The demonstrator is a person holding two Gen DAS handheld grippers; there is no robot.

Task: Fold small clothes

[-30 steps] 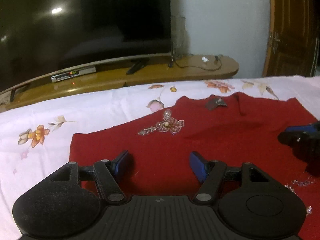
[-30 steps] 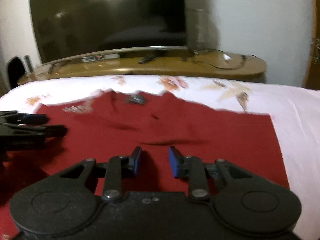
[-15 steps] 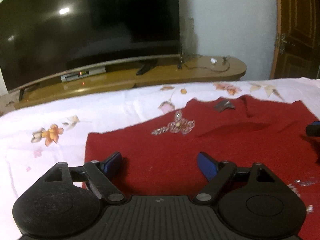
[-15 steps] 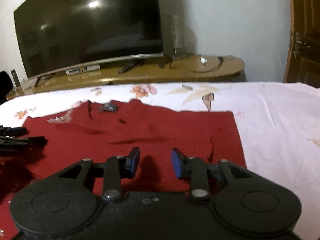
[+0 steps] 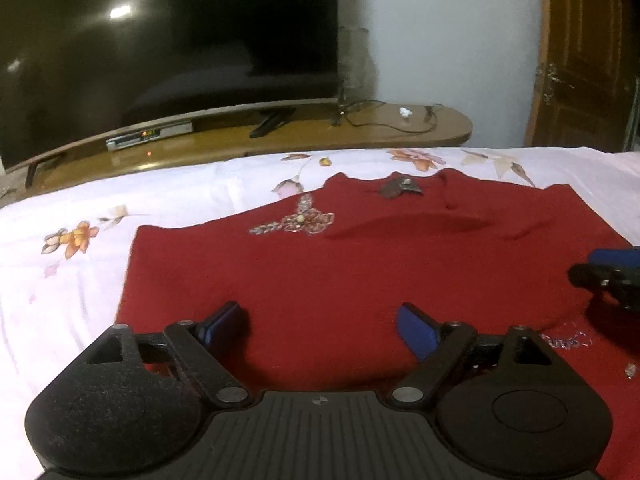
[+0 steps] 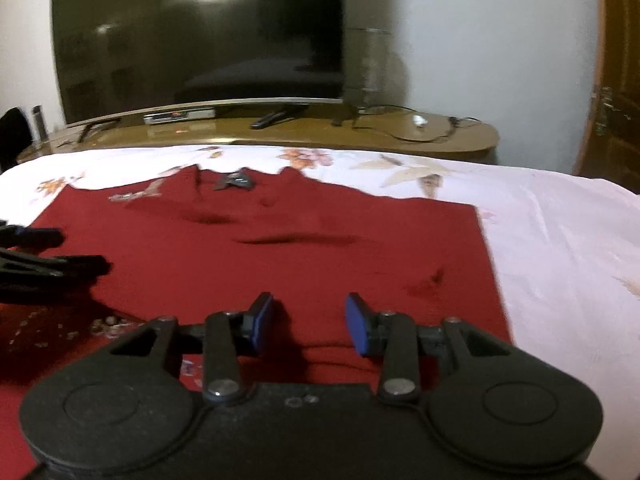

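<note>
Left wrist view: my left gripper stands wide apart, nothing held, over the near edge of the red garment, which runs side to side on the floral sheet. Right wrist view: my right gripper, jaws partly apart and empty, sits nearer the garment's right edge, with cloth stretching away to its left.

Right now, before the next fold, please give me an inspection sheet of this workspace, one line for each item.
Surface: bed sheet, pale with flower print.
Job's things: red garment lying spread, beaded motif near its far edge.
Clutter: nothing seen on the sheet.
Grippers: left gripper open above the garment; right gripper open, nothing between its fingers.
Cables: black cable on the TV stand.
Surroundings: television, wooden door, white wall.
</note>
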